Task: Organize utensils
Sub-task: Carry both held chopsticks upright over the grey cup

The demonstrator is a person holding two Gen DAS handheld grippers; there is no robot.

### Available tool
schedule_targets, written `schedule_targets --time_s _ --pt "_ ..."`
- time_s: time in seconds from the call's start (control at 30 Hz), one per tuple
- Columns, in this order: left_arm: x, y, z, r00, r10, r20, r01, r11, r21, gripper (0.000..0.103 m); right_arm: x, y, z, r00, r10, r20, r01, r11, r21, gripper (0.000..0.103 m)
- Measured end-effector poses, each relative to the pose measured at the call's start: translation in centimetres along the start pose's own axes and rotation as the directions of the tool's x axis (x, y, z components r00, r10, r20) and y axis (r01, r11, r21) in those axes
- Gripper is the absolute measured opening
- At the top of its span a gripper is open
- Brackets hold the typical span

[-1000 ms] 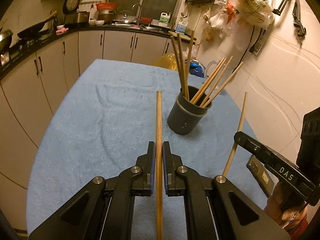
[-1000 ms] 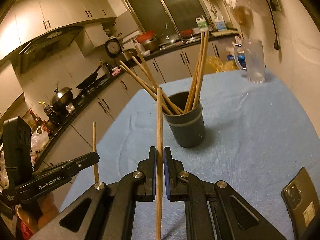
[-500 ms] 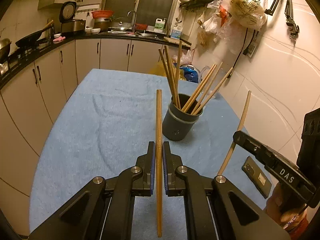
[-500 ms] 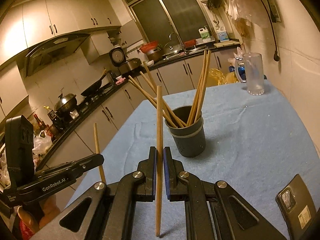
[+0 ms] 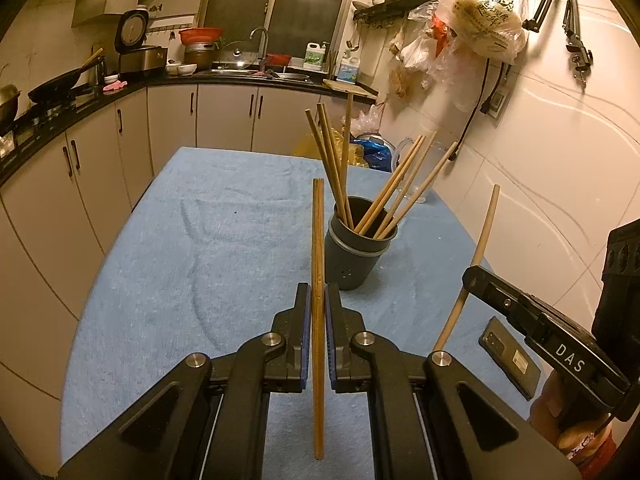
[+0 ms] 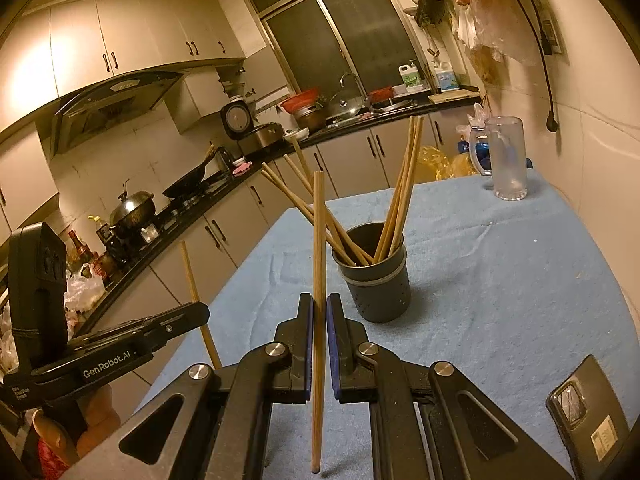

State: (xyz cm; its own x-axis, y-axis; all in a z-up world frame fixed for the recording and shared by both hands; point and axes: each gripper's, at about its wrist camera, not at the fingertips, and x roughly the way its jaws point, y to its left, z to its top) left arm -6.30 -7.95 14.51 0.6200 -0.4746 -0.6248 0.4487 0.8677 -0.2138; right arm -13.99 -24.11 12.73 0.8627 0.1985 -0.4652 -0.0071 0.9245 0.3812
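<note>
Each claw is clamped on a single wooden chopstick, and the dark utensil cup, already bristling with chopsticks, stands ahead of both on the blue-clothed surface.

The main risk, as I judge it, is at the cup's mouth. The chopsticks already in the cup fan out to both sides, so a stick lowered in at an angle could strike one of them, lever it out, or tip the cup over. Both held sticks are gripped near their middles with long free ends above and below, so a knock at the tip could twist a stick in the pads and let it slip. Two claws closing on the cup together could also cross sticks.

The left claw sits just short of the cup and a little left of it, pitched downward, its chopstick near upright. The right claw is likewise short and left of the cup in its own view, tilted down less steeply, its chopstick upright. A phone lies near the cup's right.
</note>
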Motion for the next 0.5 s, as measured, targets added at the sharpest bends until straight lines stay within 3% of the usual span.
schedule_targets --time_s 0.5 --pt "-0.3 -0.73 0.67 1.0 0.002 0.008 -0.002 1.0 0.014 0.006 -0.83 -0.33 0.75 1.0 -0.01 0.029 0.01 1.0 0.011 0.007"
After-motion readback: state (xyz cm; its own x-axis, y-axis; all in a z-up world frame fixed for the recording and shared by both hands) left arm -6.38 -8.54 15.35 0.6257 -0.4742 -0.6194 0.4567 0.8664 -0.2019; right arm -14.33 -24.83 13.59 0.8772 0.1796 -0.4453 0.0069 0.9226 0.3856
